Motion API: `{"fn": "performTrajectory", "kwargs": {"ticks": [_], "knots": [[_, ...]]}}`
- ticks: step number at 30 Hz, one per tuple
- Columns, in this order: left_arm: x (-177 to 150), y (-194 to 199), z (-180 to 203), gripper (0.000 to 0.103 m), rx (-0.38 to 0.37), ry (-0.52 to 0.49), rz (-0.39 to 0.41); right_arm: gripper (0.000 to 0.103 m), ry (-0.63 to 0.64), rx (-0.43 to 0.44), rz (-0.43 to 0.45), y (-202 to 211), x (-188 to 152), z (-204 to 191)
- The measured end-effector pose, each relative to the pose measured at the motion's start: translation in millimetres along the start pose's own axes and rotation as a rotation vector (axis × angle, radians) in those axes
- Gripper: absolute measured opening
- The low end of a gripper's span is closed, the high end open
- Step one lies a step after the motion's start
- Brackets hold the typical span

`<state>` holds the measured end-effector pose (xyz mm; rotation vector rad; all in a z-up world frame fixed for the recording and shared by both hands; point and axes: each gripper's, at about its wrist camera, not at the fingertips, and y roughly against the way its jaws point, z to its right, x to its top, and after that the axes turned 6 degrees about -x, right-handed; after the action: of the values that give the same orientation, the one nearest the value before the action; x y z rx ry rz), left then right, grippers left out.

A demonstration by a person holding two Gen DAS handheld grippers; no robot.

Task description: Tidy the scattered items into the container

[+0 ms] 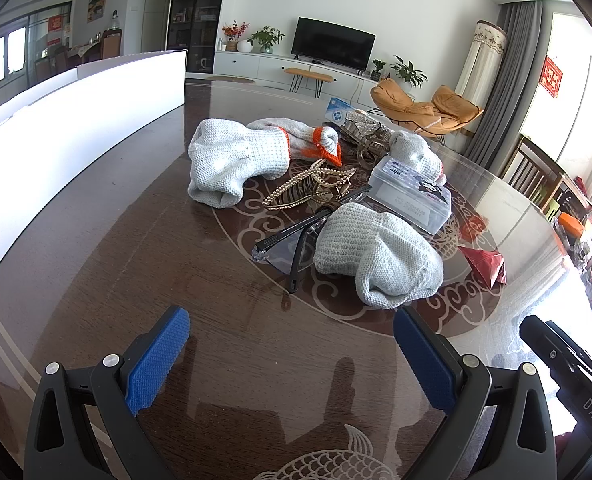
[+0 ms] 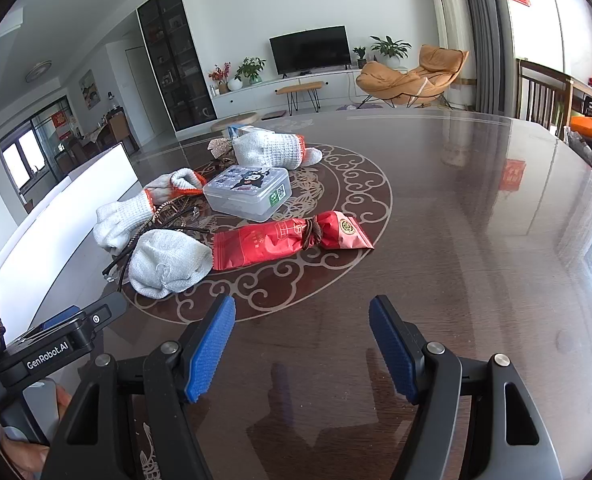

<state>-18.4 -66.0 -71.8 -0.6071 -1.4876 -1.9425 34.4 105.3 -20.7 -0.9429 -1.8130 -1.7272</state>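
At the far left of my view a long white container (image 1: 79,120) stands along the edge of the dark glossy desk (image 1: 135,272), apart from the clutter. My left tool (image 1: 291,344) hangs over bare desk near me, its blue pads spread wide with nothing between them. Beyond it lies the heap: a white knit glove (image 1: 231,160) with an orange cuff at the left, a second glove (image 1: 296,132) just behind it, and gold hair clips (image 1: 308,190) lying between them and the nearer things. A pair of dark-framed glasses (image 1: 291,248) lies beside a bundled grey-white glove (image 1: 380,256), touching it. Further right sits a clear plastic box (image 2: 247,194) with a cartoon bear on its lid, with another glove (image 2: 271,150) behind it. Next, toward my right side, a red foil packet (image 2: 287,240) rests on the desk's scroll pattern, a brown hair tie (image 2: 310,234) looped round its middle; its left end touches the bundled glove. My right tool (image 2: 302,338) is released too, pads wide apart over empty desk, short of the red packet. None of the scattered things is in the container.
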Motion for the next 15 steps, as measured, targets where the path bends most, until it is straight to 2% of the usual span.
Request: {"fn": "performTrajectory", "kwargs": {"ticks": [15], "knots": [[0.1, -0.1, 0.1, 0.103, -0.001, 0.000, 0.000, 0.071, -0.002, 0.001, 0.001, -0.1, -0.5, 0.4]]}}
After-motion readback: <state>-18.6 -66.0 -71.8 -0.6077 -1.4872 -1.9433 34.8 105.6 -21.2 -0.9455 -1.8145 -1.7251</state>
